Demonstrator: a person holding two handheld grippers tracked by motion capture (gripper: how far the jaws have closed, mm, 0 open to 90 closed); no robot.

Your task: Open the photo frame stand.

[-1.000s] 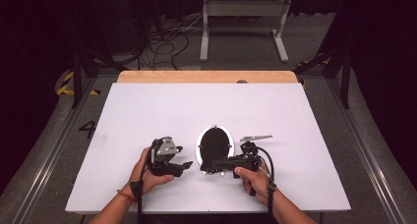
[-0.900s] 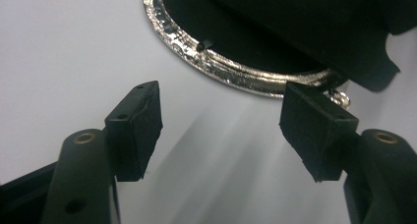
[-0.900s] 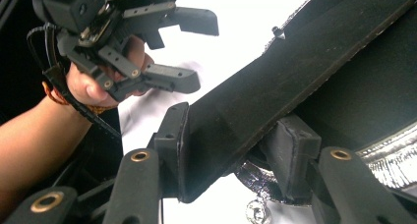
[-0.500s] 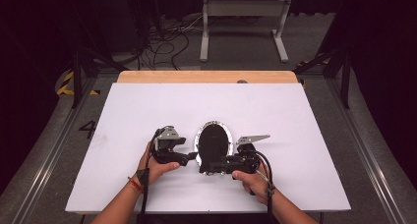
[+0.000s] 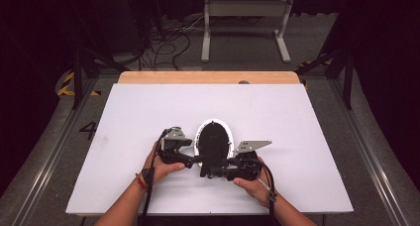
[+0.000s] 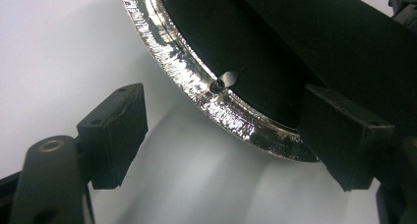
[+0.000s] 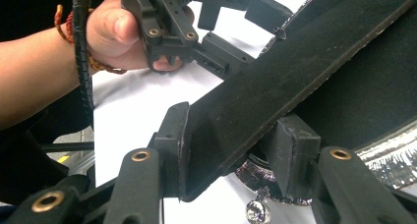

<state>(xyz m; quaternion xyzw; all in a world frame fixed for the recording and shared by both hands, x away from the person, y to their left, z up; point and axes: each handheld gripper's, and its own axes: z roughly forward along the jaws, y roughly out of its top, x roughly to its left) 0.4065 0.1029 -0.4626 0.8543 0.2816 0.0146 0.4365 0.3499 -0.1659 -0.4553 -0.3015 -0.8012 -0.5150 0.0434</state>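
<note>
An oval picture frame (image 5: 214,139) with a glittering silver rim (image 6: 216,108) is seen lying face down near the front middle of the white table (image 5: 297,117), its black backing upward. Its long axis is judged to run from 12 to 6 o'clock on the table, the near end pointing toward the person. From that backing a flat black stand flap (image 7: 275,91) is lifted, running down toward the 6 o'clock end.

The flap is pinched across its thickness by the right gripper (image 7: 231,155), whose pads are pressed against both faces of it; this gripper is held at about 4 o'clock from the frame's middle in the high view (image 5: 233,169).

The left gripper (image 6: 221,135) is spread, with nothing between its pads: one pad (image 6: 115,130) is seen over bare table, the other (image 6: 344,135) over the backing, so that the rim is straddled at the frame's 7 o'clock edge. In the high view it lies at about 8 o'clock from the frame (image 5: 190,159), just beside it.

The coming move is judged to turn on this straddle: the rim lies between the open jaws, so closing should steady the frame while the flap is swung.
</note>
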